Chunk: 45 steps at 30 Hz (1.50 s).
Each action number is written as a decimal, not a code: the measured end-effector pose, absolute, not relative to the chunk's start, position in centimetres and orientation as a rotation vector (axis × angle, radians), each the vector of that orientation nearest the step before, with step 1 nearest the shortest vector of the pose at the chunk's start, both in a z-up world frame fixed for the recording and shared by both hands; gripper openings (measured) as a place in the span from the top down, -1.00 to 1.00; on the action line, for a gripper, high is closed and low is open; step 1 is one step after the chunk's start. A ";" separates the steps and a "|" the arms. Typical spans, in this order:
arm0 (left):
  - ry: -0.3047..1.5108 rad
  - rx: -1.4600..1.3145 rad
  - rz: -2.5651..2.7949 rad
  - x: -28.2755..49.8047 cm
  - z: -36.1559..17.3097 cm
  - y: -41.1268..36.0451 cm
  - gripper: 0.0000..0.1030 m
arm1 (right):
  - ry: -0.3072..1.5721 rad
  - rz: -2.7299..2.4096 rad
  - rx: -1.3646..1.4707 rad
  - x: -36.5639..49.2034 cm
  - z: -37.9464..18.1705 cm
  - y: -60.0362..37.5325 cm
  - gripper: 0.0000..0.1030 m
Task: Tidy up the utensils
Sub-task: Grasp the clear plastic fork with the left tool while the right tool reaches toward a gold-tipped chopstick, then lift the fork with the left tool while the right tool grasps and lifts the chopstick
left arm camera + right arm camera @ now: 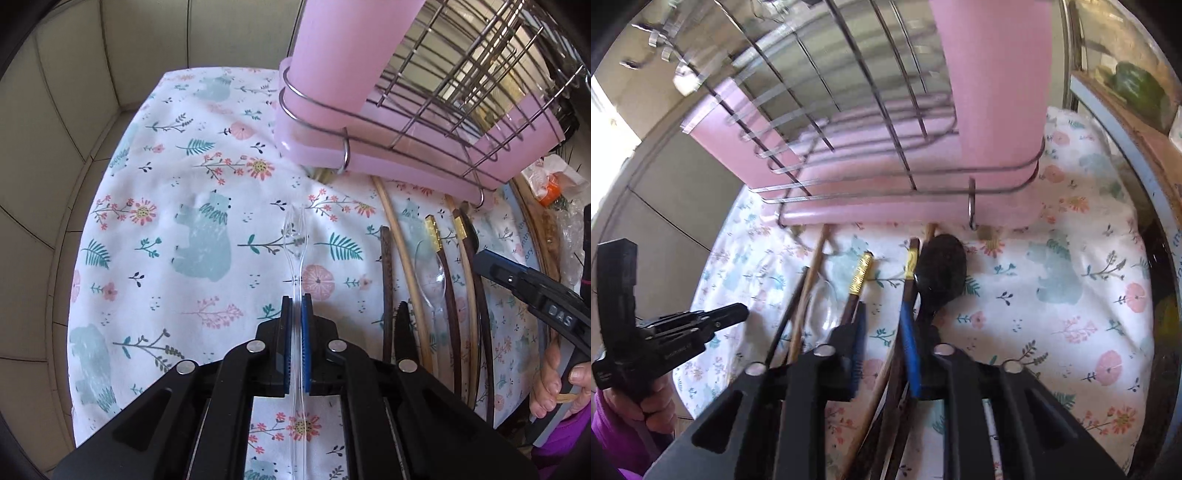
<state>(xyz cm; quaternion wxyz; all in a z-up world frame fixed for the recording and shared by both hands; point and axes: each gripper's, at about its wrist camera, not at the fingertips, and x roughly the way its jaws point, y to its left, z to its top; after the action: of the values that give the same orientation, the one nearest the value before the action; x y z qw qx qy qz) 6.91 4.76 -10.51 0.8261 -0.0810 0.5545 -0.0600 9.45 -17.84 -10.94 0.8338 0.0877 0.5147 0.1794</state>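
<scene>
Your left gripper [295, 306] is clamped on the clear plastic fork [295, 236], held above the cloth's middle — next, carry it to the wire rack [443, 110] at the far edge. Your right gripper [882, 325] hangs part-open over the chopsticks [860, 280], gripping nothing — close on one.

1. Bright, even daylight; a blown-out glare patch at the right wrist view's left edge.
2. Shadows are soft and faint.
3. Strong fisheye bending and dark vignette at the edges.
4. The right wrist view is motion-blurred, its wire rack [827, 110] smeared; the left wrist view is sharp.
</scene>
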 end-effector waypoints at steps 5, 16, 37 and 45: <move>1.231 -0.120 -0.147 7.6 -10.6 4.4 0.90 | 1.115 0.362 0.187 9.8 -11.2 -18.2 0.94; 1.311 -0.089 -0.169 9.7 -10.9 4.0 0.89 | 1.176 0.367 0.189 10.8 -11.7 -18.5 0.85; 1.019 -0.226 -0.212 4.4 -4.7 6.8 0.92 | 0.869 0.463 0.263 4.5 -3.1 -21.7 0.89; 0.689 -0.274 -0.250 2.3 3.8 7.1 0.92 | 0.594 0.449 0.287 2.7 5.0 -24.2 0.89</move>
<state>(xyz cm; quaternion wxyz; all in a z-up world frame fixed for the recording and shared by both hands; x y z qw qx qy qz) 2.30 7.07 3.78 0.9245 -0.1337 0.3356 -0.1219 2.66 -24.21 4.98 0.9215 0.1399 0.2891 0.2184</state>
